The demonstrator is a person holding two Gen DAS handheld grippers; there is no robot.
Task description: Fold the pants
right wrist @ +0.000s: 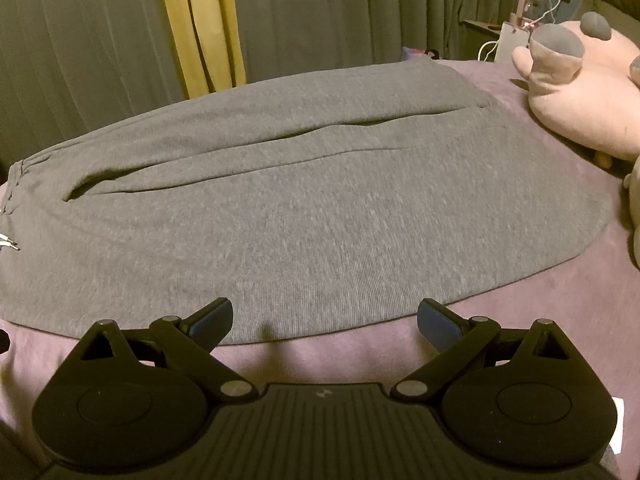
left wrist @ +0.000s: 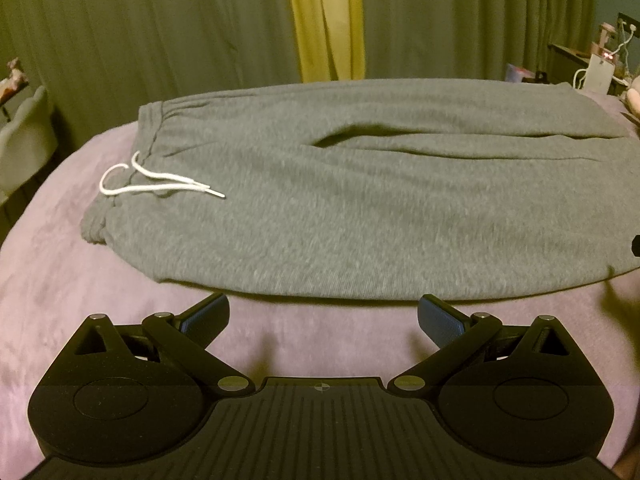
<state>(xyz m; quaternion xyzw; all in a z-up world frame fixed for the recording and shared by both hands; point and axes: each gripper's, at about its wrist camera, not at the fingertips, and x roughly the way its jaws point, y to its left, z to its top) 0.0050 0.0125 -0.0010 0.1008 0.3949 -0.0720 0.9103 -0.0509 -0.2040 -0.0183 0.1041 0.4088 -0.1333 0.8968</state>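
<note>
Two pairs of fingers stand spread wide and hold nothing. The left gripper (left wrist: 323,316) hovers above the mauve bed cover (left wrist: 60,280), its blue-padded fingers (left wrist: 208,314) just short of the near edge of the pants (left wrist: 340,208). The right gripper (right wrist: 325,320) sits over the same near edge further along the legs, with one finger (right wrist: 214,318) in front of the grey cloth and the other (right wrist: 436,320) in front of the cover; whether either touches the fabric I cannot tell.

The grey sweatpants lie flat across the bed, lengthwise from side to side. In the left wrist view the elastic waistband (left wrist: 148,128) is at the left, and a white drawstring (left wrist: 156,184) trails from it onto the front of the pants. The two legs run off to the right, side by side, with a dark crease between them. In the right wrist view the leg ends (right wrist: 580,208) reach toward a pink plush toy (right wrist: 580,92) that rests on the cover just beside them.

Behind the bed hang green curtains (left wrist: 140,32) with a yellow strip (left wrist: 324,20) between them.
</note>
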